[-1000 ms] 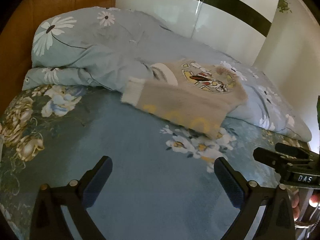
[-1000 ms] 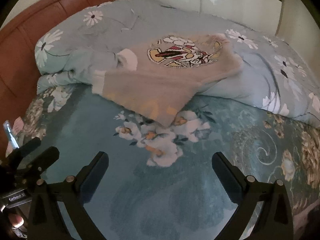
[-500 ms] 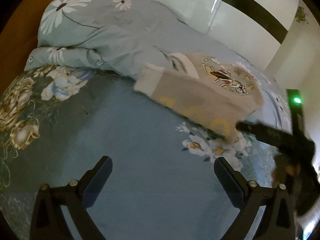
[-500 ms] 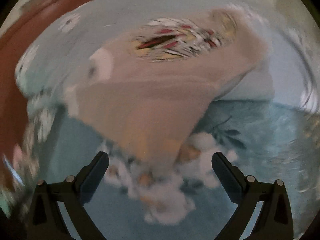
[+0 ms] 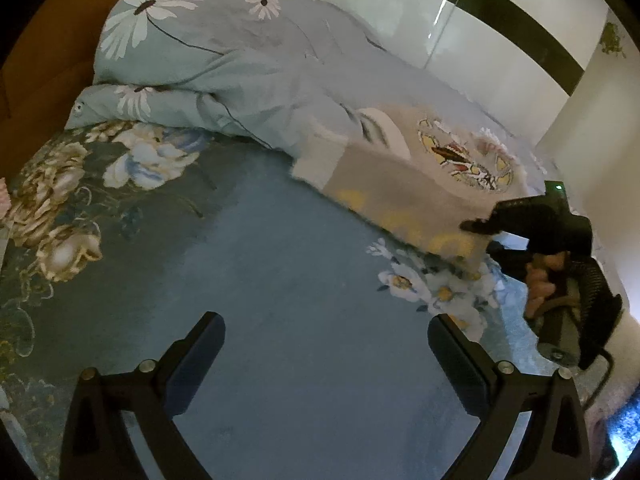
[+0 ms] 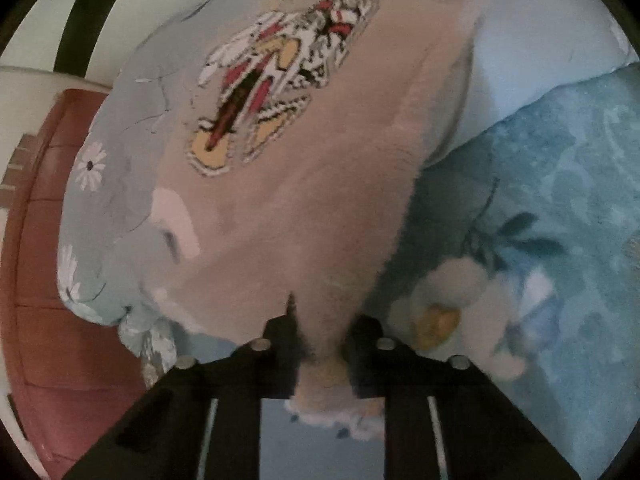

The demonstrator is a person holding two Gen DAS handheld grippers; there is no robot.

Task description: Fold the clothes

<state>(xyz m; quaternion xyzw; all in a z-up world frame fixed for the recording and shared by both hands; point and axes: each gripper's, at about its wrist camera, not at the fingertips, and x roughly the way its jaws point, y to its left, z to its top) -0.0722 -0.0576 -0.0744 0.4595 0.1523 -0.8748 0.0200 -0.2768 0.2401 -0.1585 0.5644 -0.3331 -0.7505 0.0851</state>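
A beige sweater [image 5: 404,188] with a cartoon print and white cuffs lies half on a bunched quilt, half on the bed. In the right wrist view the sweater [image 6: 320,200] fills the frame. My right gripper [image 6: 324,340] is shut on the sweater's near corner; it also shows in the left wrist view [image 5: 476,226] at that corner. My left gripper [image 5: 326,344] is open and empty, held over the blue bedsheet, well short of the sweater.
A light blue daisy-print quilt [image 5: 224,68] is heaped at the back of the bed. The floral blue sheet [image 5: 260,280] covers the mattress. A wooden headboard [image 6: 44,280] stands on the left; a white wardrobe with a black stripe [image 5: 500,40] stands behind.
My right gripper moved forward to the sweater's near corner and shut on it. My left gripper stayed open and shifted a little toward the sweater.
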